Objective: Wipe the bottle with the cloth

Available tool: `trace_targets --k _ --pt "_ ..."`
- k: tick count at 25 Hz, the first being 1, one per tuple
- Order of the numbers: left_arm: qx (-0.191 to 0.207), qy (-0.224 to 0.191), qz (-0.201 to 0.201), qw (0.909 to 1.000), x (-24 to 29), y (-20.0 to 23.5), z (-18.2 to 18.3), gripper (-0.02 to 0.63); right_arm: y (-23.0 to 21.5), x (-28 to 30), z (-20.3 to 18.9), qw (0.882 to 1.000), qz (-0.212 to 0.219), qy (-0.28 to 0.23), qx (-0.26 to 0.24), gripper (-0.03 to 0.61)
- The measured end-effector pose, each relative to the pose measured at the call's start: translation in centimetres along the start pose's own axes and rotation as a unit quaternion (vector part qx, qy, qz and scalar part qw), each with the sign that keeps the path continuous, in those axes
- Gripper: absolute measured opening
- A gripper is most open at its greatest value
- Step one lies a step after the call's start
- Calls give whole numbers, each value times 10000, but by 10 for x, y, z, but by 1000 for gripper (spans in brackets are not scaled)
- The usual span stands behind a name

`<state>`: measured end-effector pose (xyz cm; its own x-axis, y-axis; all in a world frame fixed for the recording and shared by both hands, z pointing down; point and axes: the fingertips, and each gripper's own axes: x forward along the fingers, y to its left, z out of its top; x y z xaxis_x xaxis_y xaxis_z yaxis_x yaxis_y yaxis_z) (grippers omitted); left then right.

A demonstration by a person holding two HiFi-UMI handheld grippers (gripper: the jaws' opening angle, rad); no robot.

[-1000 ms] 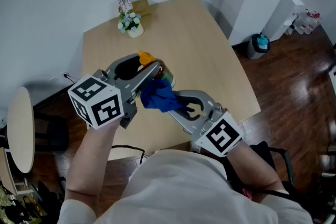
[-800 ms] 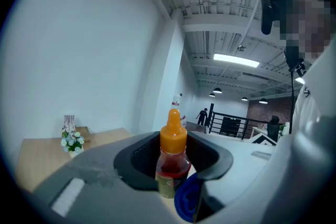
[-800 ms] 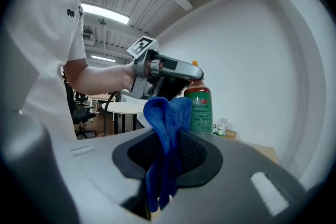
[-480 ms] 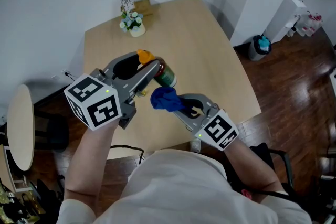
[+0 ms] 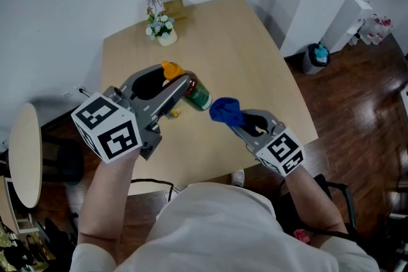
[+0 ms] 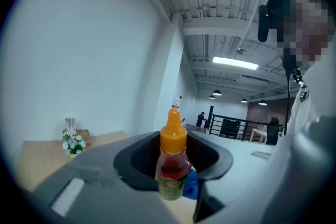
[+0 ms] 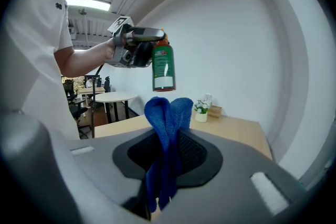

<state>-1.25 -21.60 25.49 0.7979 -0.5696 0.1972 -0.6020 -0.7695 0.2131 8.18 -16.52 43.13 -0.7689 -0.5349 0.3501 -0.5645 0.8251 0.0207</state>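
Worktop: The pale wooden worktop (image 5: 255, 54) is lying under everything, and both grippers are up in the air above it.
Left gripper: The left gripper (image 5: 180, 87) is holding the bottle up. Its fingers are pinching the bottle near the top, just under the orange cap.
Right gripper: The right gripper (image 5: 239, 124) is pressing its fingers together on the cloth, and a folded bunch is sticking out past the tips.
Bottle: The bottle (image 5: 199, 95) is hanging in the air, tilted. Its orange cap is pointing to the far left and its green bottom end is pointing at the cloth.
Cloth: The blue cloth (image 5: 224, 109) is sitting to the right of the bottle and a little nearer the person. It is near the bottle but not touching it.
Way to go: I think the cloth is going to have to move left and a bit away from the person to meet the bottle's bottom end first, then rub along its long side toward the cap.
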Motion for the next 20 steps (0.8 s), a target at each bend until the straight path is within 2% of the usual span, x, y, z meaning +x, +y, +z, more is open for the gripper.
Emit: trace_targets --k 2,5,9,12,15,20 --pt "46 40 -11 10000 0 -2 -2 156 -18 -9 11 9997 -225 -105 0 94" --pt "109 120 -54 9999 -1 -9 -9 156 -30 -23 47 9980 -381 -488 -80 94" --pt "178 231 -156 9995 2 -19 -19 156 -24 -31 105 9936 -270 -1086 -162 94" --pt "145 269 -248 9992 5 -26 -24 156 -16 -29 131 9911 -156 -1284 -310 94" --pt "81 258 -322 9991 5 -28 -24 156 -12 -17 131 9922 -57 -1197 -353 94" --pt "5 186 -346 9992 -1 -22 -17 156 -15 4 97 9966 -12 -817 -100 94"
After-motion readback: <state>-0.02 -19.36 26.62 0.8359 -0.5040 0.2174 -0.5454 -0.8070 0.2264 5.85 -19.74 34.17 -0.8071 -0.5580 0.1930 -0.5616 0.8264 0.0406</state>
